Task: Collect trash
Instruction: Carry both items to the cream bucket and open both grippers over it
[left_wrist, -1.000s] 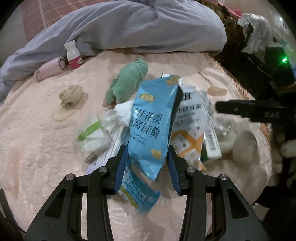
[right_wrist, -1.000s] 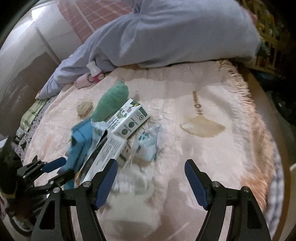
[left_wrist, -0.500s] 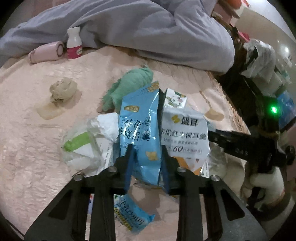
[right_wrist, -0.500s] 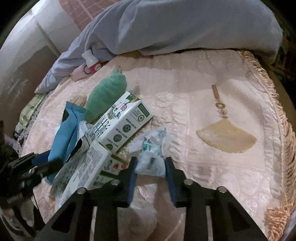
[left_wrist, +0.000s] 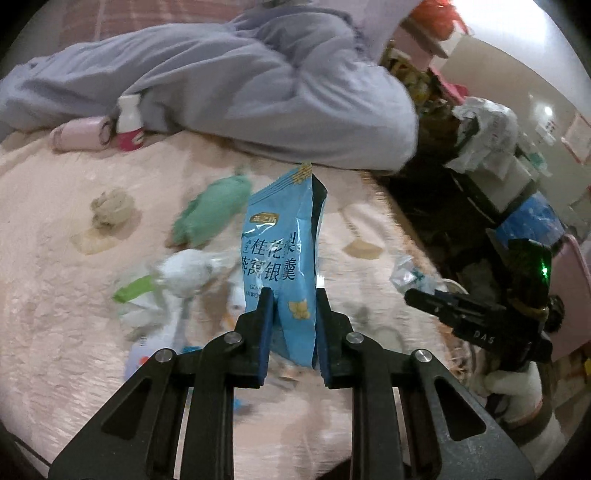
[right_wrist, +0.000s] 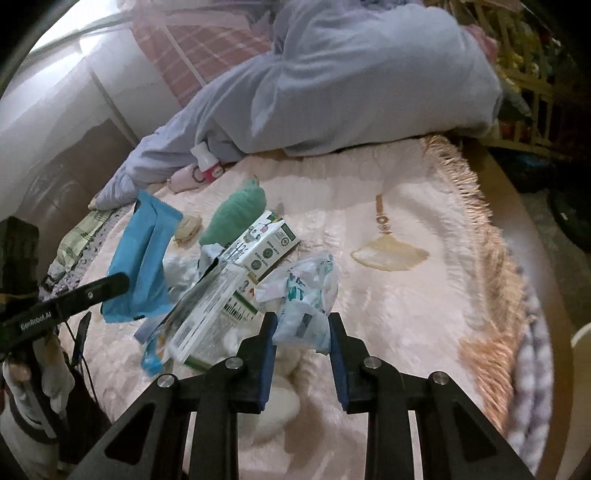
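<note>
The left gripper (left_wrist: 291, 325) was closing on a light, crinkly blue pouch (left_wrist: 282, 254) near its bottom edge, while the right gripper (right_wrist: 301, 347) pinched a soft wrapper (right_wrist: 303, 295).

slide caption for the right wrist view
Right hand-held gripper clamps a crumpled plastic wrapper lifted off the pink bedspread.
</note>
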